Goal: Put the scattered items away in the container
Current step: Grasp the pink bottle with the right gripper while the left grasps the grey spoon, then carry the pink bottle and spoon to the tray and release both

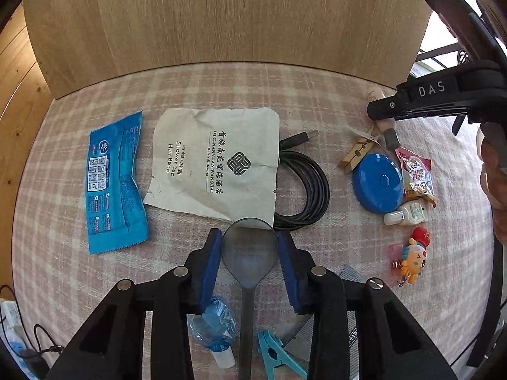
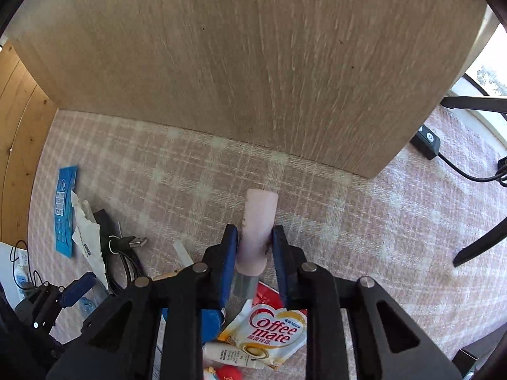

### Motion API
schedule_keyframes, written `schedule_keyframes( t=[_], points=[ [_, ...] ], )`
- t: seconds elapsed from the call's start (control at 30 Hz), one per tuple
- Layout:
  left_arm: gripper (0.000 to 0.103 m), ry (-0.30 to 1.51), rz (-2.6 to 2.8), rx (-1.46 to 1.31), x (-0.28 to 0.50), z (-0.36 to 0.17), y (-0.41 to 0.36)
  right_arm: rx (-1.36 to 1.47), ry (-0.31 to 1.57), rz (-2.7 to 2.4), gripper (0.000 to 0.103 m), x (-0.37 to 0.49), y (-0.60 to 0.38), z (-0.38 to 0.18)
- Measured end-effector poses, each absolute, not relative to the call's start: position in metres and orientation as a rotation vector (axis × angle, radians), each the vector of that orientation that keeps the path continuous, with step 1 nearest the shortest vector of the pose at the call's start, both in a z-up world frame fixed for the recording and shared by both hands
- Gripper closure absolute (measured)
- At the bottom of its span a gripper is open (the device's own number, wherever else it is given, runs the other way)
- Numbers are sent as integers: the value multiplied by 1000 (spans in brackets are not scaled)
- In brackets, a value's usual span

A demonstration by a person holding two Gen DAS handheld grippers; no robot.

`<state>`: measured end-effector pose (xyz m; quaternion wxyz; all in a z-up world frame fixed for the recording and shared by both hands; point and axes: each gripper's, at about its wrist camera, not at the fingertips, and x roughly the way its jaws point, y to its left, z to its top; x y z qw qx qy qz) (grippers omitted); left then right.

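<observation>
My left gripper (image 1: 249,233) points down at a dark spoon (image 1: 248,256) lying on the plaid cloth, and its blue pads (image 1: 212,266) press on both sides of the bowl. My right gripper (image 2: 254,231) is shut on a pale pink tube (image 2: 258,218) with a grey cap, squeezing its middle. In the left wrist view the right gripper (image 1: 375,110) shows at the upper right over the same tube (image 1: 387,125). Scattered around lie a blue packet (image 1: 115,180), a white shower-cap sachet (image 1: 218,161), a coiled black USB cable (image 1: 304,190), a clothespin (image 1: 356,155) and a blue round case (image 1: 378,183).
A tall light wooden panel (image 1: 221,15) stands along the cloth's far edge. A Coffee mate sachet (image 2: 269,332), a small white bottle (image 1: 407,213), a cartoon keychain (image 1: 413,259), a teal clip (image 1: 275,354) and a clear blue bottle (image 1: 212,323) lie nearby. A black controller with cable (image 2: 426,137) sits far right.
</observation>
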<state>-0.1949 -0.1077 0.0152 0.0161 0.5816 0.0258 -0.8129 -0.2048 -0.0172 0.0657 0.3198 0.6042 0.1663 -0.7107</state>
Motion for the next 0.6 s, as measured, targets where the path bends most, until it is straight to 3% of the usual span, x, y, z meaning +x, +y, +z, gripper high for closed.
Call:
schedule_keyframes(
  t=[0.2, 0.6],
  points=[
    [69, 192, -2560, 1801, -187, 32, -100, 1572, 365, -1863, 84, -196, 6, 79],
    [69, 150, -2762, 1606, -157, 129, -76, 1368, 225, -1952, 84, -179, 88, 178]
  ],
)
